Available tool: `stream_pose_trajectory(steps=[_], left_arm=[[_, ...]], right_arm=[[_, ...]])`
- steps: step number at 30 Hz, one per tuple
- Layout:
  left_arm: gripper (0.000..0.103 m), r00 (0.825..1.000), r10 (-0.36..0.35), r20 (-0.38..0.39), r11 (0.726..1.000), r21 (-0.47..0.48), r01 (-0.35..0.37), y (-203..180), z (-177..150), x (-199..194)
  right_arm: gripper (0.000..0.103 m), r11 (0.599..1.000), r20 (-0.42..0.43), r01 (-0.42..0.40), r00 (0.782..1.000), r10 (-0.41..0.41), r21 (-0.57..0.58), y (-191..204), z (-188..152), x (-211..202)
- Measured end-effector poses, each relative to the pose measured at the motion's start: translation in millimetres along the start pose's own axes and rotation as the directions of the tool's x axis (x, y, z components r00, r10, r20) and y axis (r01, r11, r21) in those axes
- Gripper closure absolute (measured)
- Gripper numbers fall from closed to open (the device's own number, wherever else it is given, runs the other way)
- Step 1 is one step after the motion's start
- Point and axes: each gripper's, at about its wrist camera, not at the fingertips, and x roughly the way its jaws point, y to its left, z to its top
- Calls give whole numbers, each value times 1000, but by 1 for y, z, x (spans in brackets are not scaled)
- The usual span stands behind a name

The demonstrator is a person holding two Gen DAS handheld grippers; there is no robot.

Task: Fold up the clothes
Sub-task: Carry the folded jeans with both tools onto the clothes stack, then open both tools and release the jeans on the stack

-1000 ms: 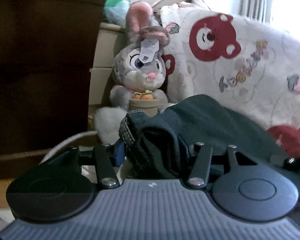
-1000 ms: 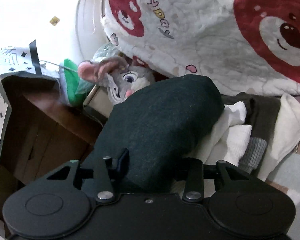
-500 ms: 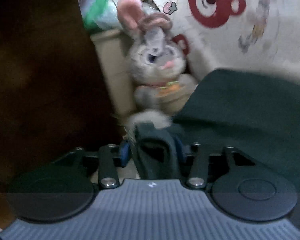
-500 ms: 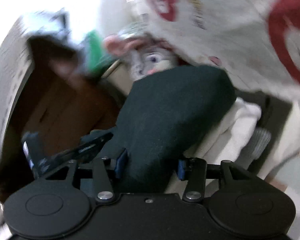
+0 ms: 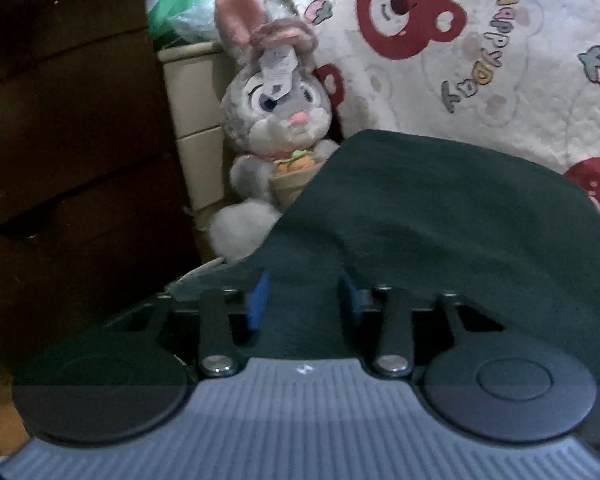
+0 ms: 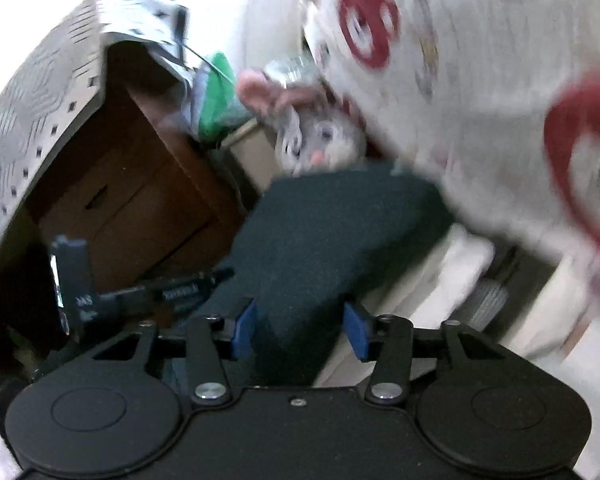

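Note:
A dark green garment (image 5: 440, 216) lies folded in a thick bundle in front of both cameras. In the left wrist view my left gripper (image 5: 302, 300) has its blue pads (image 5: 257, 300) pressed on the near edge of the cloth, which fills the gap between them. The right wrist view is blurred by motion. There the same garment (image 6: 340, 232) runs forward from my right gripper (image 6: 300, 332), whose blue pads (image 6: 243, 330) clamp a thick fold. The left gripper's body (image 6: 80, 292) shows at the left of that view.
A grey plush rabbit (image 5: 276, 120) sits just behind the garment, against a beige drawer unit (image 5: 192, 120). A white blanket with red bears (image 5: 480, 60) rises at the back right. Dark wooden furniture (image 5: 68, 140) stands at the left. White and grey clothes (image 6: 472, 276) lie beside the garment.
Both grippers have swung left with the garment. Its bunched edge in the left gripper now lies flatter and wider. The right view has turned toward the wooden furniture, and the left gripper has come into it.

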Motion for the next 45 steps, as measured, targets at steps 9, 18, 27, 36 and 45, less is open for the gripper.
stream_pose_trajectory(steps=[9,18,27,36,45], left_arm=[[78,998,-39,-49,997,68,43,-3,7,10],[75,998,-53,-38,997,57,55,1,4,12],[21,996,81,27,996,21,-81,-40,-10,-52],[19,995,75,-62,995,70,-71,-95,-72,-122],[11,988,71,-135,997,48,-65,-134,-120,-203]], right_arm=[[51,951,40,125,992,-118,-281,20,34,53],[48,982,-41,155,986,-160,-109,-5,24,86],[51,992,111,110,989,-102,-68,14,-28,7],[44,987,67,114,992,-107,-113,28,-71,-68],[37,988,54,148,988,-145,-48,21,-121,-157]])
